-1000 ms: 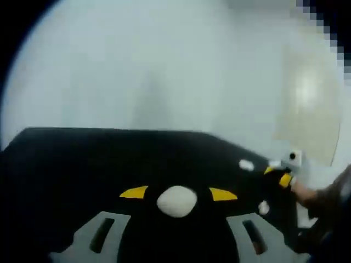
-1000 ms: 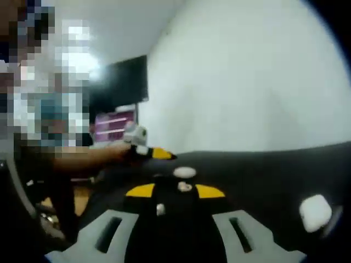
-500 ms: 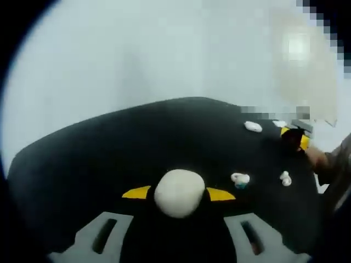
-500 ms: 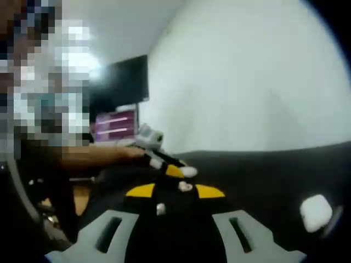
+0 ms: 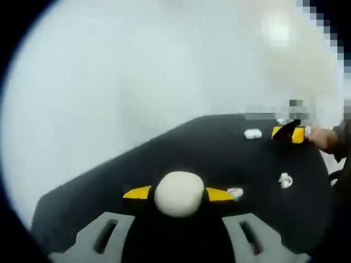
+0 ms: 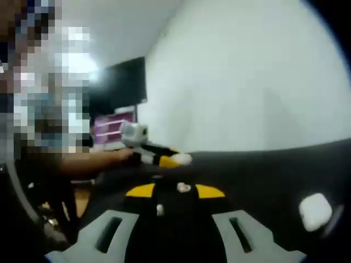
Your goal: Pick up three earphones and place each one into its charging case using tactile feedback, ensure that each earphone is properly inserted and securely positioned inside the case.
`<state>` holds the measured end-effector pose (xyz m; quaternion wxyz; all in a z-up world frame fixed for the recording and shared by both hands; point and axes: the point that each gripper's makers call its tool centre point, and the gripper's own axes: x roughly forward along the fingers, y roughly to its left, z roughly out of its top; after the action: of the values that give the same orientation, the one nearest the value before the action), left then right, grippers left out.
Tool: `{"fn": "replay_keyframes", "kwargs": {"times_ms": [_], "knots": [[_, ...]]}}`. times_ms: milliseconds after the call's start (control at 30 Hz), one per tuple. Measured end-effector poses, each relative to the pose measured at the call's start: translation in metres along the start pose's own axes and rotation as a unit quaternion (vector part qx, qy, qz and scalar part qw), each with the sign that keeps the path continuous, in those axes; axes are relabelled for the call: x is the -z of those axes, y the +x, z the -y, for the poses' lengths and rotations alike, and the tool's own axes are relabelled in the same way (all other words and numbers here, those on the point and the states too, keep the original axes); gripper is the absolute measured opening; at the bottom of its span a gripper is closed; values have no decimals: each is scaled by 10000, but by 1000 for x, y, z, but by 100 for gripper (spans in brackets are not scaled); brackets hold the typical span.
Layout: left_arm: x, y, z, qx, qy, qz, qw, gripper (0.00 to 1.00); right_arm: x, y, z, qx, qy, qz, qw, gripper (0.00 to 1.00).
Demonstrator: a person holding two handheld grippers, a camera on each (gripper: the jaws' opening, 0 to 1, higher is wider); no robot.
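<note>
**A:** Where were the earphone things?

**B:** In the left gripper view, a rounded white charging case (image 5: 178, 193) sat between the left claw (image 5: 178, 194)'s yellow-tipped jaws, which looked clenched on it. In the right gripper view the same case (image 6: 183, 159) showed as a small white lump at the tip of that claw (image 6: 174, 160), at about eleven o'clock from the centre.

**A:** And the loose pieces?

**B:** On the black bench (image 5: 137, 170), a small white earphone (image 5: 235, 193) lay just beside the right-hand yellow tip, at three o'clock from the case. Another small white earphone (image 5: 284, 179) lay further off at two o'clock, and a white oval case (image 5: 252, 133) sat near the far edge, at one o'clock.

**A:** The right claw?

**B:** In its own view the right claw (image 6: 175, 190) stood released, its yellow tips apart over the bench (image 6: 263, 175), with a tiny white earphone (image 6: 182, 188) on the bench between them, not visibly gripped. A square-ish white case (image 6: 315, 211) lay at four o'clock. From the left gripper view, the right claw (image 5: 289, 133) hovered by the oval case with a hand (image 5: 324, 139) behind it.

**A:** Beyond the bench?

**B:** A pale wall (image 6: 252, 82) and a dark screen (image 6: 118, 82) at ten o'clock.
</note>
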<state>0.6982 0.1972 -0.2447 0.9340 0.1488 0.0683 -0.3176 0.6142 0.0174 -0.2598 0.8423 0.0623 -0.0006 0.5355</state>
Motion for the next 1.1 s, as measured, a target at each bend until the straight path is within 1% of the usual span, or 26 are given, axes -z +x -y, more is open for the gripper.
{"fn": "replay_keyframes", "kwargs": {"times_ms": [33, 133, 167, 200, 267, 333, 367, 400, 433, 467, 533, 600, 633, 667, 700, 733, 800, 867, 933, 1000, 1067, 1100], "knots": [[-12, -8, 10, 70, 158, 191, 9997, 33, 0, 0, 0, 7, 7, 3, 10000, 28], [-35, -27, 38, 271, 375, 565, 9973, 33, 1, 0, 1, 22, -11, -11, 10000, 28], [-41, -34, 49, 331, 386, 694, 9963, 33, 1, 0, 1, 23, -28, -15, 10000, 28], [-45, -39, 59, 380, 452, 801, 9950, 33, 1, 0, 1, 23, -46, -16, 10000, 28], [-45, -51, 79, 444, 502, 867, 9940, 33, 0, -1, 1, 28, -59, 0, 10000, 28], [-38, -59, 101, 568, 575, 892, 9927, 33, -1, -2, 0, 8, -46, 20, 10000, 28], [-31, -64, 113, 683, 602, 849, 9922, 33, -2, -2, -1, -20, -27, 44, 10000, 28], [-21, -66, 126, 861, 545, 725, 9922, 33, -3, -3, -2, -52, -15, 64, 10000, 28], [-12, -70, 136, 952, 502, 633, 9922, 33, -3, -3, -4, -93, -20, 74, 9999, 28], [-5, -71, 144, 1052, 486, 618, 9913, 33, -3, -3, -6, -131, -51, 72, 9999, 28], [15, -74, 160, 1333, 349, 377, 9897, 33, 1, -2, -6, -102, -177, -43, 9998, 28], [36, -75, 174, 1782, 151, -63, 9839, 33, 5, 0, -4, -47, -233, -144, 9996, 28], [44, -74, 175, 1800, 118, -225, 9833, 33, 5, 0, -3, -40, -230, -152, 9996, 28], [45, -71, 173, 1732, 187, -202, 9845, 33, 5, -1, -3, -40, -220, -144, 9996, 28], [45, -72, 171, 1648, 203, -131, 9860, 33, 4, -2, -2, -43, -207, -124, 9997, 28], [42, -71, 171, 1605, 109, -1, 9870, 33, 3, -3, -2, -48, -198, -88, 9998, 28], [44, -71, 173, 1613, 56, 36, 9869, 33, 1, -3, -1, -42, -193, -50, 9998, 28], [42, -70, 176, 1597, 156, 101, 9870, 33, 3, -2, -2, -60, -244, -100, 9996, 28], [41, -69, 179, 1666, 342, 167, 9853, 33, 7, -1, -5, -120, -375, -219, 9990, 28], [41, -70, 179, 1684, 421, 283, 9844, 34, 9, -1, -6, -164, -372, -257, 9988, 28], [38, -73, 175, 1666, 362, 367, 9847, 38, 6, -2, -7, -231, -294, -197, 9991, 28], [35, -76, 172, 1642, 175, 440, 9853, 38, 2, -3, -9, -256, -144, -116, 9995, 28]]}}
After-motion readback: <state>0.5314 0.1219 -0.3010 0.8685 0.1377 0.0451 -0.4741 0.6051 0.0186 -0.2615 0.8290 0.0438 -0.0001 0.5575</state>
